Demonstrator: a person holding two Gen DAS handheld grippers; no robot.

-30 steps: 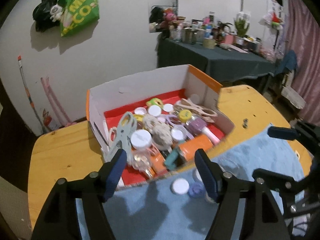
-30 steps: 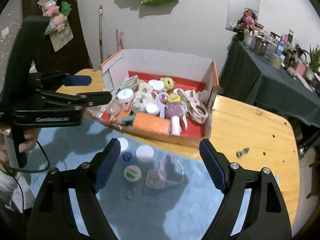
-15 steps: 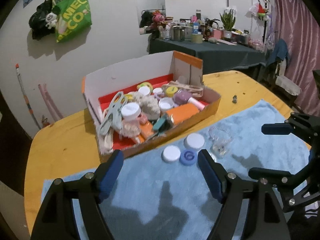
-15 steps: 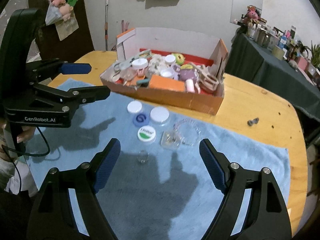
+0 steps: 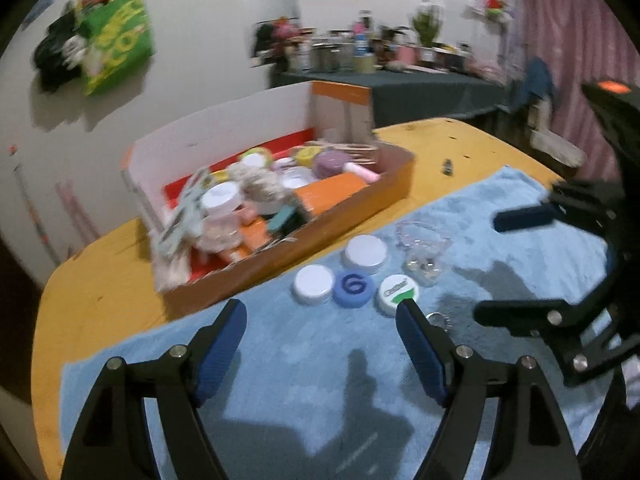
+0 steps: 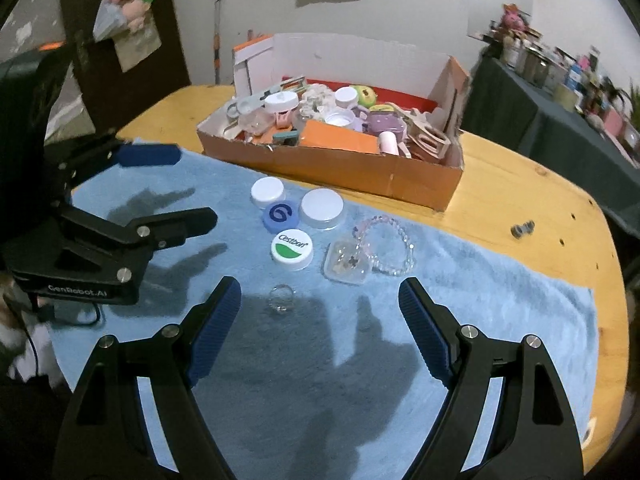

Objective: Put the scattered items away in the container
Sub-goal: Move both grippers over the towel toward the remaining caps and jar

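Both tongs hang over the blue towel [image 6: 500, 280], and neither carries anything: the left gripper [image 5: 320, 316] has its jaws well apart with only cloth between them, and the right gripper [image 6: 320, 296] stands just as wide over bare towel. Ahead of them sits the scatter still waiting on the cloth: a white cap [image 6: 267, 192], a blue cap [image 6: 281, 215] touching it, a larger white lid [image 6: 322, 208] just beside, and a green-and-white cap [image 6: 291, 249] nearer the tongs. To its right lies a small clear case [image 6: 346, 262] with a beaded bracelet [image 6: 390, 244] curled against it, and a small clear ring [image 6: 281, 298] rests close to the right gripper's left finger. The cardboard box [image 6: 360, 168] stands beyond the towel's far edge on the wooden table [image 6: 540, 200], already crowded with lids, clips and small jars. A tiny dark piece [image 6: 523, 230] lies alone on the wood, well apart from the rest.
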